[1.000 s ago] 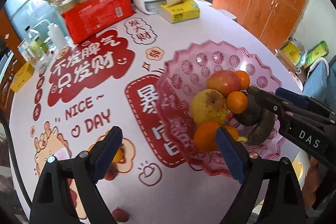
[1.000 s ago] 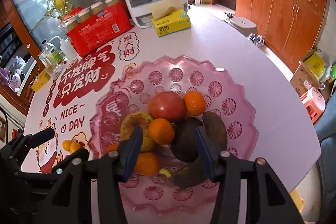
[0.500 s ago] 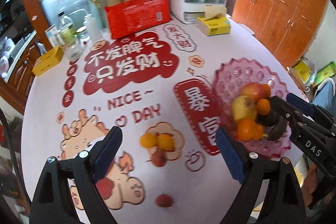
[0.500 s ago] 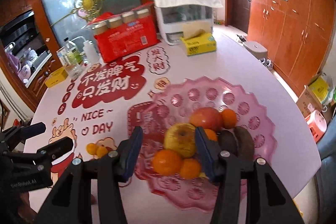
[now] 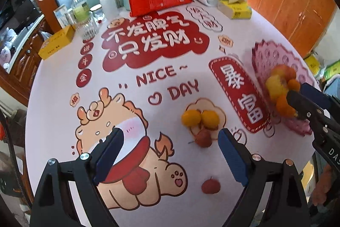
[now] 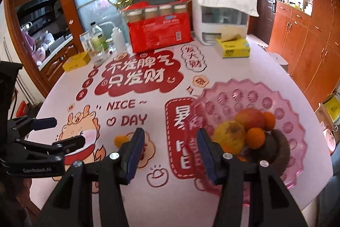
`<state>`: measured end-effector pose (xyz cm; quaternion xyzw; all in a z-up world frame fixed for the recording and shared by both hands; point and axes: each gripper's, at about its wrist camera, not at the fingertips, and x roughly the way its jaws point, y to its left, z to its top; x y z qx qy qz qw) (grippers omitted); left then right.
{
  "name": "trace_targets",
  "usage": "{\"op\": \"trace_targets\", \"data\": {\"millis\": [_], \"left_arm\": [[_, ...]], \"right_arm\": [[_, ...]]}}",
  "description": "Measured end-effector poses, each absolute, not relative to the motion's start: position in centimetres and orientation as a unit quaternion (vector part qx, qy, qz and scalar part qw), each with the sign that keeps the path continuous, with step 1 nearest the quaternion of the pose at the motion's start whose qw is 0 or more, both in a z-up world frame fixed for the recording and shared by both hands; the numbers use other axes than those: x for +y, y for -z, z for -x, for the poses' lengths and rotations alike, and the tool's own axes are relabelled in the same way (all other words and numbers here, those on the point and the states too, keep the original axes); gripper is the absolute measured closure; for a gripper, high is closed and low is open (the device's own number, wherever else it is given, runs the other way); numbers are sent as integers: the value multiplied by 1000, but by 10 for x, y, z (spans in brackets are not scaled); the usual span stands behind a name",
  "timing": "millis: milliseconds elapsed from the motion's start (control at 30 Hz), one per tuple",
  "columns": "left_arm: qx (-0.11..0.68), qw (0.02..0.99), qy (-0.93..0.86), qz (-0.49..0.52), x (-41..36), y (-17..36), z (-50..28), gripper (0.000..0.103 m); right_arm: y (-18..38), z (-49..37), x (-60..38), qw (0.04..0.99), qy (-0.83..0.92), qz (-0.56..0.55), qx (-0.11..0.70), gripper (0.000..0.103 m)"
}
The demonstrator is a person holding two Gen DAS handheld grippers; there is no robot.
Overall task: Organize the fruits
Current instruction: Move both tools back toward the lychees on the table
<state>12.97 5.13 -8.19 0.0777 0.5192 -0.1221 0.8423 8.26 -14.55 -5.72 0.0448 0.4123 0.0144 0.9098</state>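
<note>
The left hand-held gripper (image 5: 170,156) is held released above the near part of the tabletop (image 5: 63,86), its blue pads wide apart with nothing between them. Beyond its fingertips, near the middle of the tabletop, two small yellow-orange fruits (image 5: 199,118) are seen lying side by side and touching, and a small reddish fruit (image 5: 203,138) with a stem lies just on the near side of them. A second small reddish fruit (image 5: 210,185) rests closer to the near edge, apart from the other three.

The right hand-held gripper (image 6: 169,152) is likewise released, its jaws partly apart and empty, and it is held over the near edge beside the pink scalloped fruit dish (image 6: 244,97). The dish stands toward the right edge of the tabletop. Piled in it are a yellow pear-like fruit (image 6: 230,138), a red apple (image 6: 249,117), small oranges (image 6: 256,137) and dark, elongated fruits (image 6: 280,148) whose kind cannot be told. In the left wrist view the dish is blurred.

Along the far edge a red multipack of bottles (image 6: 159,30), a white container draped with a cloth (image 6: 223,14) and a yellow tissue box (image 6: 233,48) are set. A second yellow box (image 5: 56,44) and some clear bottles (image 5: 79,7) are grouped at the far left edge.
</note>
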Motion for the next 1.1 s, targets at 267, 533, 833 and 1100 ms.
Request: {"op": "trace_targets", "data": {"millis": [267,533,833,1100], "left_arm": [[528,821,187,-112,54,113,-125,14],[554,783,249,-133,49,151,-85,14],[549,784,268,-109,30,172,-52,31],[544,794,261,-75,18,181,-43,58]], "right_arm": [[90,-73,-126,896,-18,-45,442,52],[122,-56,-114,876,-26,-26,480,57],[136,-62,-109,867,-52,-24,496,58],[140,-62,-106,862,-81,-8,500,60]]}}
